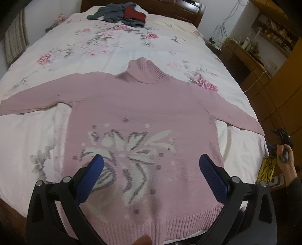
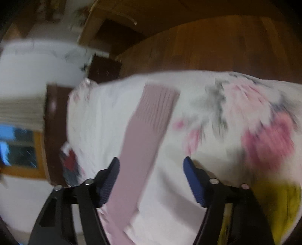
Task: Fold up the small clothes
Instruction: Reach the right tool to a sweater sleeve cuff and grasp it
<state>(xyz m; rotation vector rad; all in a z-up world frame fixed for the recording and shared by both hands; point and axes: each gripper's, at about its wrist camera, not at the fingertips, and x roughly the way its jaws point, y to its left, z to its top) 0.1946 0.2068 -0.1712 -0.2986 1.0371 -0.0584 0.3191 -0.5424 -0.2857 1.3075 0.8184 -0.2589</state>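
Observation:
A pink turtleneck sweater (image 1: 143, 105) with a white and grey knitted flower lies flat on the floral bed cover (image 1: 98, 43), both sleeves spread sideways. My left gripper (image 1: 151, 160) hovers open above its lower body, blue fingers wide apart, holding nothing. In the right wrist view, one pink sleeve (image 2: 143, 135) runs across the cover, ribbed cuff away from me. My right gripper (image 2: 151, 164) is open just above that sleeve; the view is motion-blurred. A hand (image 1: 286, 164) holding the right gripper shows at the bed's right side.
A heap of grey and red clothes (image 1: 120, 14) lies at the head of the bed by the wooden headboard (image 1: 190, 9). Wooden cabinets and shelves (image 1: 264, 62) stand right of the bed. A yellow patterned item (image 1: 266, 169) hangs at the bed's right edge.

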